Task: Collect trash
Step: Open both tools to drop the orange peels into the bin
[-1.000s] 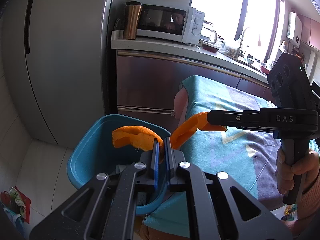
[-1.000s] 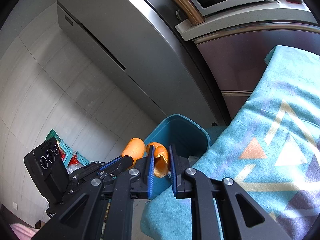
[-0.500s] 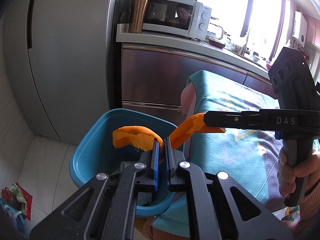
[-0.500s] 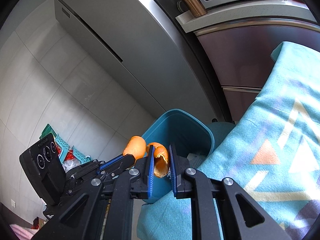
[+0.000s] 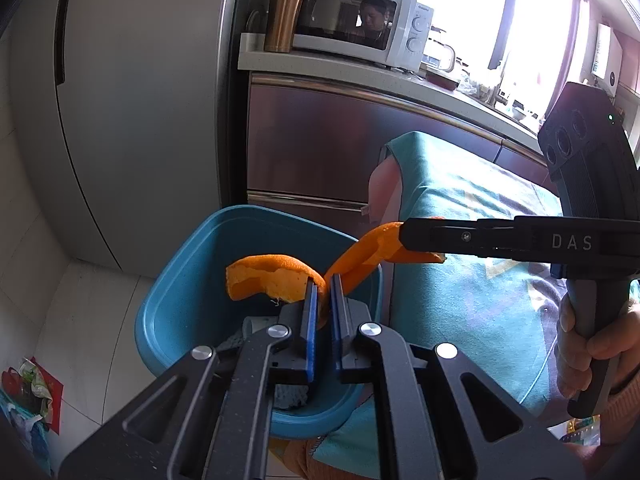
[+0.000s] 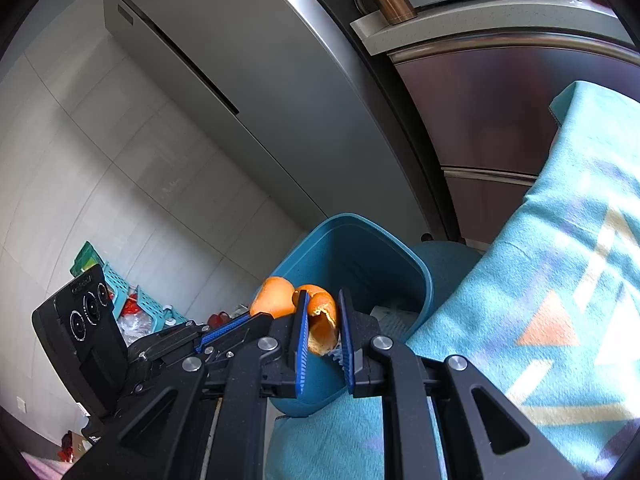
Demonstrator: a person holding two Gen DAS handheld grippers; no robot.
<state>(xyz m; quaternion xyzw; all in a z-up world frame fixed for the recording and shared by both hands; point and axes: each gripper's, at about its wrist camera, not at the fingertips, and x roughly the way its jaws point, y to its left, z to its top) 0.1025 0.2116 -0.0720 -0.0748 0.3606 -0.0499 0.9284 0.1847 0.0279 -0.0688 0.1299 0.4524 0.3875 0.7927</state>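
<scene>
My left gripper [image 5: 325, 292] is shut on a curled piece of orange peel [image 5: 268, 278] and holds it over the open blue bin [image 5: 192, 264]. My right gripper [image 6: 323, 320] is shut on a second orange peel [image 6: 322, 322], also above the bin [image 6: 352, 248]. In the left wrist view the right gripper [image 5: 404, 236] reaches in from the right with its peel [image 5: 360, 258] hanging over the bin's right rim. In the right wrist view the left gripper [image 6: 256, 318] sits just left with its peel [image 6: 274, 300]. Some grey trash lies in the bin's bottom.
A table with a teal patterned cloth [image 5: 480, 280] stands right of the bin. A grey fridge [image 5: 140, 100] and steel cabinets [image 5: 340, 152] are behind, with a microwave [image 5: 352, 28] and copper tumbler [image 5: 284, 20] on the counter. Baskets and bags [image 6: 132, 304] lie on the floor.
Both grippers have moved forward and closer over the bin, each still holding its peel. The bin now looks larger and more beneath them.
</scene>
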